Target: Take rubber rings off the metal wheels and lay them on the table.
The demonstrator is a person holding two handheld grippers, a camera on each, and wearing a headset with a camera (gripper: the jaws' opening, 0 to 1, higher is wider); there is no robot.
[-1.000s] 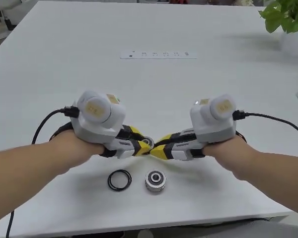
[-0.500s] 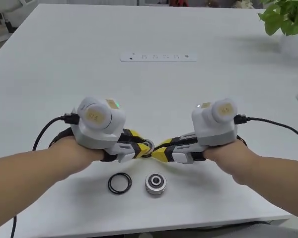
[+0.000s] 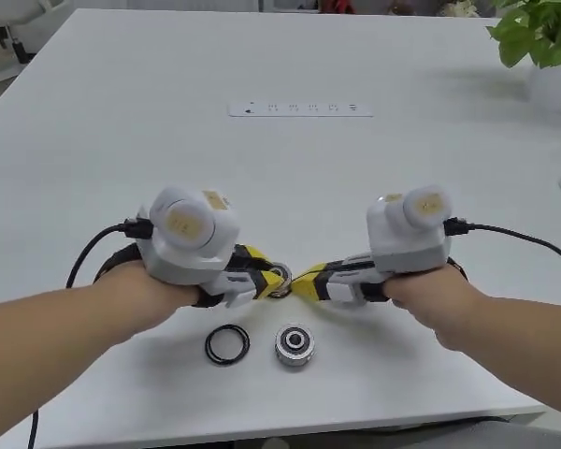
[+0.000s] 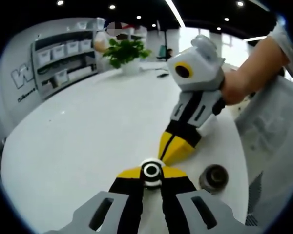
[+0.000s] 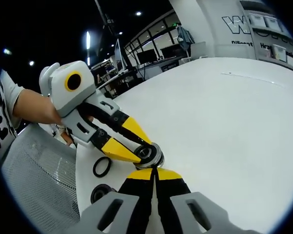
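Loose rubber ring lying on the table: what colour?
Black. The rubber ring shows best in the head view.

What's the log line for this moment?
left gripper: shut on held wheel | right gripper: shut, tips at its rim | table: one rubber ring, second wheel

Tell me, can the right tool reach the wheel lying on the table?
Probably yes. The loose wheel lies in the open close by the right tool, with nothing between them; its jaws are shut, so it must open first.

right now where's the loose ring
In the head view the rubber ring lies on the table near its front edge, just left of the lone metal wheel.
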